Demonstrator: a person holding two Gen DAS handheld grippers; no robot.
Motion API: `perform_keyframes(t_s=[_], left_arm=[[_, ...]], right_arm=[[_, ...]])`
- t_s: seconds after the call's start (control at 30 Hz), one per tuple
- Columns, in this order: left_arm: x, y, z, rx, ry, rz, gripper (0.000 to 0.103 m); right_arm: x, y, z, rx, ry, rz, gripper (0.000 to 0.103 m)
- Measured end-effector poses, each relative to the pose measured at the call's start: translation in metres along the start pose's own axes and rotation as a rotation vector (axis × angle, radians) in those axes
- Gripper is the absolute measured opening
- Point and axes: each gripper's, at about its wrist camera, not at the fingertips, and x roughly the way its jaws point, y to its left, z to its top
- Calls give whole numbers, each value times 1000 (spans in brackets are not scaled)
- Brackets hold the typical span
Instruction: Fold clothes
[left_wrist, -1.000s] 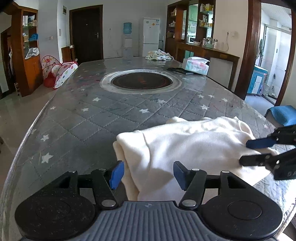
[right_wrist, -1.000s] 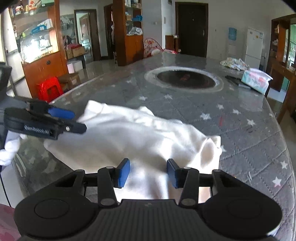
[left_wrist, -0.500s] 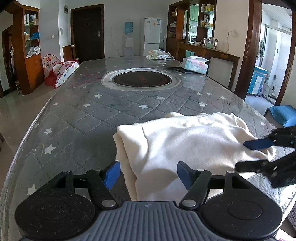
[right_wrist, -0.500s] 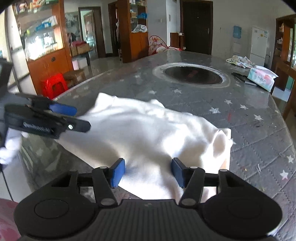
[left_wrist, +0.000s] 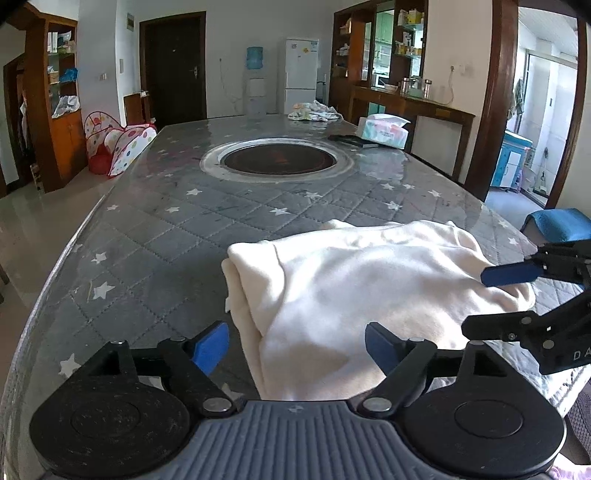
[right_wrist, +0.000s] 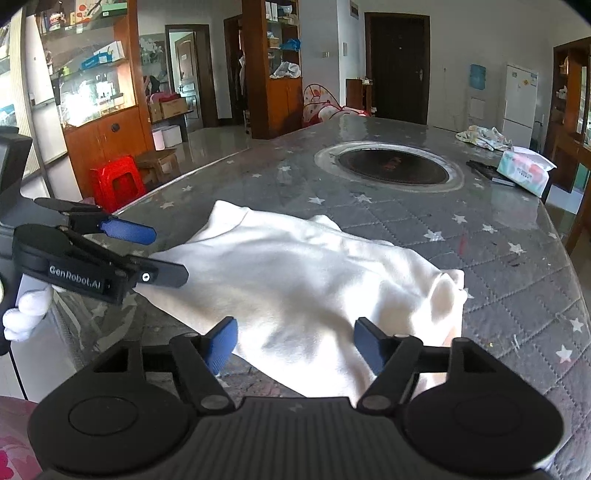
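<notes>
A cream-white folded garment (left_wrist: 351, 291) lies on the grey star-patterned table (left_wrist: 166, 229) near its front edge; it also shows in the right wrist view (right_wrist: 295, 280). My left gripper (left_wrist: 297, 343) is open, its jaws spread on either side of the garment's near left part, holding nothing. My right gripper (right_wrist: 293, 341) is open over the garment's near right part. Each gripper shows in the other's view: the right gripper (left_wrist: 484, 299) at the garment's right edge, the left gripper (right_wrist: 162, 254) at its left edge.
A round dark hotplate (left_wrist: 279, 160) is set into the table's middle. A tissue pack (left_wrist: 384, 131), a dark flat object (left_wrist: 351, 140) and a crumpled cloth (left_wrist: 314, 110) lie at the far end. A red stool (right_wrist: 118, 182) stands on the floor to the left.
Both grippers have opened wider and drawn back a little toward me. The garment lies flatter on the table.
</notes>
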Motion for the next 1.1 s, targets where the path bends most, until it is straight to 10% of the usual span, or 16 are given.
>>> perform_keyframes(t_s=[0.37, 1.1], left_arm=[[-11, -12, -6, 20, -10, 1, 96], [-12, 60, -9, -178, -15, 107, 97]], right_arm=[[-15, 8, -1, -15, -65, -23, 103], [31, 89, 16, -380, 10, 111, 86]])
